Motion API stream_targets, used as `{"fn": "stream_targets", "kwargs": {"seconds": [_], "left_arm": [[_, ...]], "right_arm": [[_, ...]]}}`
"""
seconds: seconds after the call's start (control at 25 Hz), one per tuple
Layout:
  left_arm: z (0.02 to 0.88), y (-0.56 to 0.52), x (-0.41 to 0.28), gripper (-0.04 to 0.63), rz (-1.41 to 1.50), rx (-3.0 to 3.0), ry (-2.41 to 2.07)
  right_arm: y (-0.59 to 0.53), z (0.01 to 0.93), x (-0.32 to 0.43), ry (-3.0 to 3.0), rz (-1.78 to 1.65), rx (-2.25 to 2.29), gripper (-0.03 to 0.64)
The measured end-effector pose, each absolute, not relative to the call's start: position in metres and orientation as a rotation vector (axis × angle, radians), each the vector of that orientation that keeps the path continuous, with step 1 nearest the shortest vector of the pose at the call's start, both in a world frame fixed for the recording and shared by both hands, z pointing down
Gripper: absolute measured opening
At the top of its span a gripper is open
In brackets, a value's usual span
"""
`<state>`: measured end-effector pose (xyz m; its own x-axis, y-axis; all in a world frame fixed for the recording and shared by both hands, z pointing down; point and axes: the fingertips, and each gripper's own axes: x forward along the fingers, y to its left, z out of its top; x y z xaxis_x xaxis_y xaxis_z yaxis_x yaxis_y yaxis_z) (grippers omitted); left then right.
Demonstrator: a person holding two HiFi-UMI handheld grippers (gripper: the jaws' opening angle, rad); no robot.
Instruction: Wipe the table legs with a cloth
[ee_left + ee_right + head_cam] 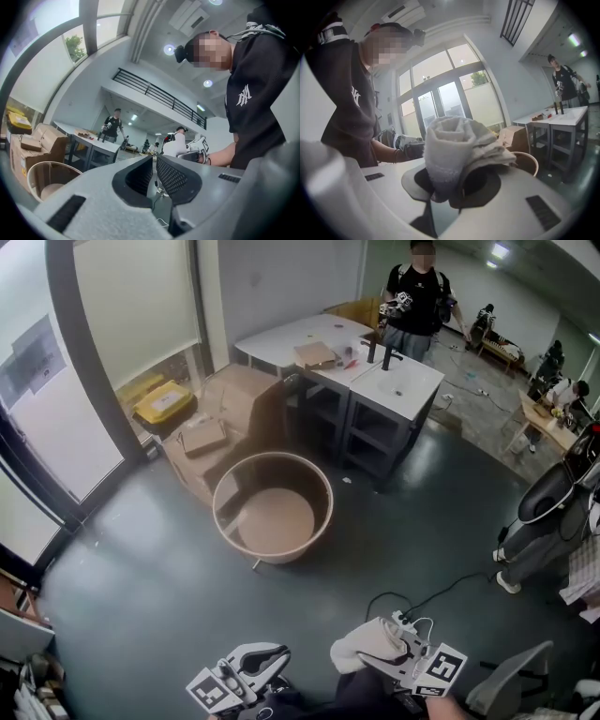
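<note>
My right gripper point(380, 652) is low at the front of the head view, shut on a rolled white cloth point(361, 645). In the right gripper view the cloth point(450, 145) bulges up out of the jaws of that gripper point(457, 182). To its left, my left gripper point(267, 652) holds nothing. Its jaws point(154, 161) stand almost together in the left gripper view. The white-topped table point(403, 381) with dark legs point(349, 432) stands far off across the floor, also seen in the right gripper view point(562, 115). Both grippers are well away from it.
A large round brown tub point(272, 507) sits on the dark floor between me and the table. Cardboard boxes point(216, 427) are stacked to its left by the windows. A person point(419, 296) stands behind the table. A power strip with its cable point(403, 620) and a chair point(506, 690) are near my right.
</note>
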<state>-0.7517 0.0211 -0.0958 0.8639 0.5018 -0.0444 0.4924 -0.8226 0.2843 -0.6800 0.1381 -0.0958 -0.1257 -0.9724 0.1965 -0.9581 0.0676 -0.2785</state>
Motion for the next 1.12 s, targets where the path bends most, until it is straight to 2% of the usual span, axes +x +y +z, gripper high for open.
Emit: {"fn": "stream_targets", "kwargs": {"seconds": [0.36, 0.64, 0.88, 1.12], "left_arm": [[-0.081, 0.122, -0.548, 0.029, 0.097, 2.731, 0.542], [-0.086, 0.145, -0.481, 0.029, 0.124, 2.79, 0.4], [-0.065, 0.146, -0.432, 0.029, 0.145, 2.764, 0.43], [-0.015, 0.118, -0.368, 0.029, 0.153, 2.739, 0.409]], "right_arm": [[0.253, -0.079, -0.468, 2.389, -0.457, -2.057, 0.092], [0.295, -0.068, -0.317, 2.387, -0.399, -2.242, 0.092], [0.273, -0.067, -0.256, 2.359, -0.361, -2.276, 0.092], [0.226, -0.053, -0.231, 2.552, -0.487, -2.125, 0.092]]}}
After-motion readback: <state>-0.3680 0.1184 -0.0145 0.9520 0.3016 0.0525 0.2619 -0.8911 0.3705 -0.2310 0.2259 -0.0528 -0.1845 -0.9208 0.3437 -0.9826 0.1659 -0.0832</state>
